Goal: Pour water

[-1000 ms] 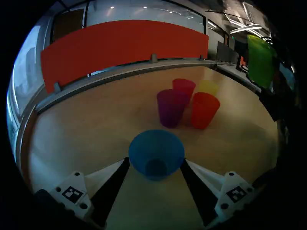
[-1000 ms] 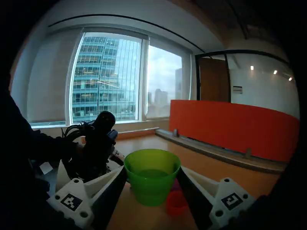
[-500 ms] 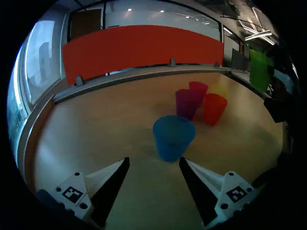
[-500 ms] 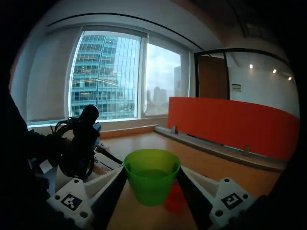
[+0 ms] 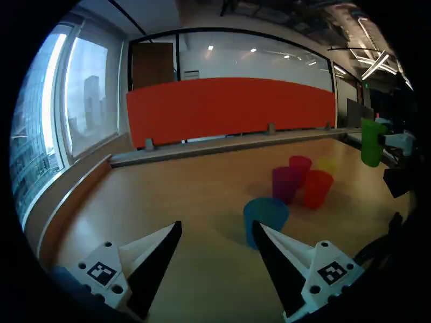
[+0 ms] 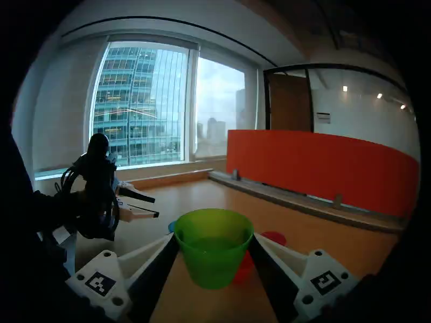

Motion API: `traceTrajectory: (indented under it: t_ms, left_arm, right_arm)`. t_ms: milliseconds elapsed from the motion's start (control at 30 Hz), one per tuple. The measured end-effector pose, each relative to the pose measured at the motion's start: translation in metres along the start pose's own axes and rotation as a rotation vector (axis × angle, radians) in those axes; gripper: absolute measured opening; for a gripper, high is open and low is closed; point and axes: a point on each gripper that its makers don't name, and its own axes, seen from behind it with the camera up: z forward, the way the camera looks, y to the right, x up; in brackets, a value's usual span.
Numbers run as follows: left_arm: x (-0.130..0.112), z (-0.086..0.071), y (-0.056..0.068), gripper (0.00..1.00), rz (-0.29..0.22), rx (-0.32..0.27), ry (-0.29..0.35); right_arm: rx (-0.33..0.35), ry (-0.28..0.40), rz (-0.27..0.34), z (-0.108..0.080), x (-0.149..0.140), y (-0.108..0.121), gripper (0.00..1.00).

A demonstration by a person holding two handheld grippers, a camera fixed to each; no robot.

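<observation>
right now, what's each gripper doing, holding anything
Left gripper: open, holding nothing.
Right gripper: shut on the green cup.

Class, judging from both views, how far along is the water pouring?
Done: blue cup stands on the table, left gripper open near it. In hand: right gripper holds the green cup upright, water inside. Left: tilting it; no pour has begun.

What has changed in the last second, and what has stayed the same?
The left hand-held gripper, open, drew back from the blue cup, which stood between its jaws before and now stands free on the table. The right hand-held gripper stays shut on the green cup.
</observation>
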Motion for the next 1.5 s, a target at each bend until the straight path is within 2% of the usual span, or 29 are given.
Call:
traceTrajectory:
  t_ms: [267,467,700,867,1100,1500]
  left_arm:
    - [0.029,-0.015,-0.004,0.96,-0.047,0.074,0.182]
    - [0.036,-0.021,-0.009,0.96,-0.069,0.137,0.25]
    - [0.039,-0.023,-0.016,0.96,-0.068,0.192,0.3]
    - [0.04,-0.025,-0.015,0.96,-0.055,0.216,0.324]
    - [0.041,-0.026,-0.012,0.96,-0.047,0.228,0.361]
    - [0.033,-0.019,-0.006,0.96,-0.086,0.217,0.385]
  right_arm:
    - [-0.034,-0.018,0.025,-0.011,-0.013,0.005,0.89]
    - [-0.048,-0.026,0.037,-0.014,-0.016,0.004,0.9]
    - [-0.057,-0.035,0.047,-0.015,-0.019,0.002,0.89]
    - [-0.076,-0.044,0.058,-0.017,-0.026,0.006,0.9]
    - [-0.098,-0.039,0.085,-0.018,-0.027,0.01,0.9]
    - [-0.123,-0.023,0.084,-0.024,-0.02,0.016,0.89]
